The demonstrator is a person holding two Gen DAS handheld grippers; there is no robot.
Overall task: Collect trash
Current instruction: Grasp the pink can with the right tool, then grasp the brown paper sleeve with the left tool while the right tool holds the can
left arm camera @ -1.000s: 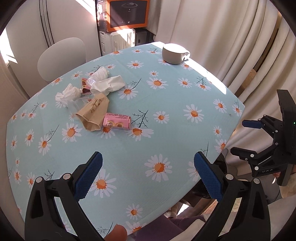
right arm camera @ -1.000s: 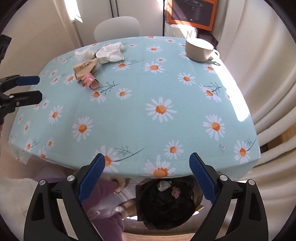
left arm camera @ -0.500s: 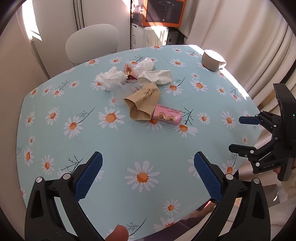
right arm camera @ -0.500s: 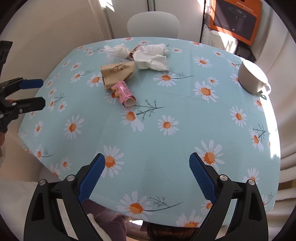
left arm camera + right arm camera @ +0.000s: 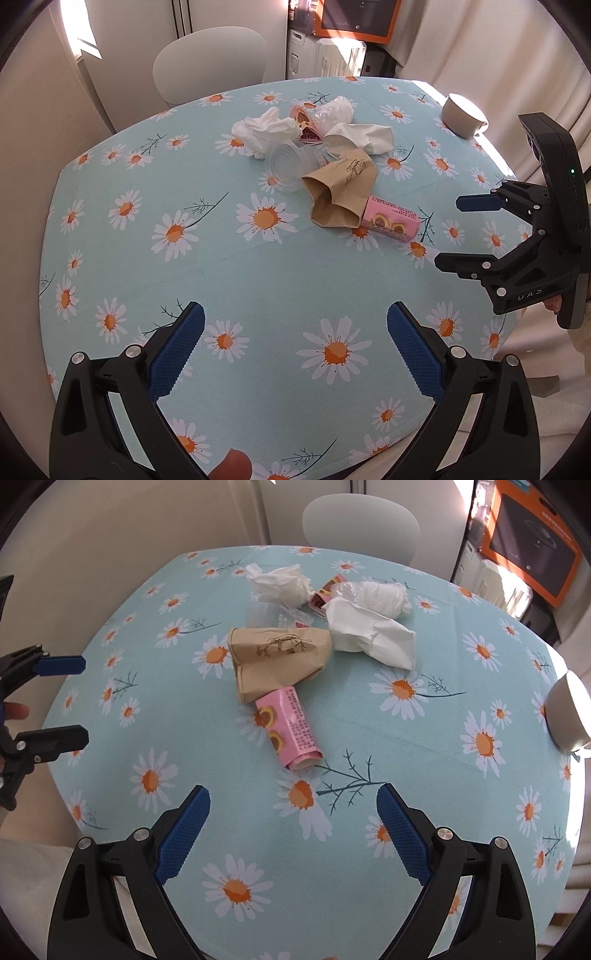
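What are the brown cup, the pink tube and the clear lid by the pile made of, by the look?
Brown cup: kraft paper, matte, crushed flat with creases and a printed line drawing. Pink tube: thin printed wrapper, probably paper or film, rolled with an open end; slight sheen leaves it open. Clear lid: thin transparent plastic, the tablecloth shows through it.

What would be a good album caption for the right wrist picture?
Open right gripper hovers before a pink wrapper and crushed brown paper cup on the daisy tablecloth.
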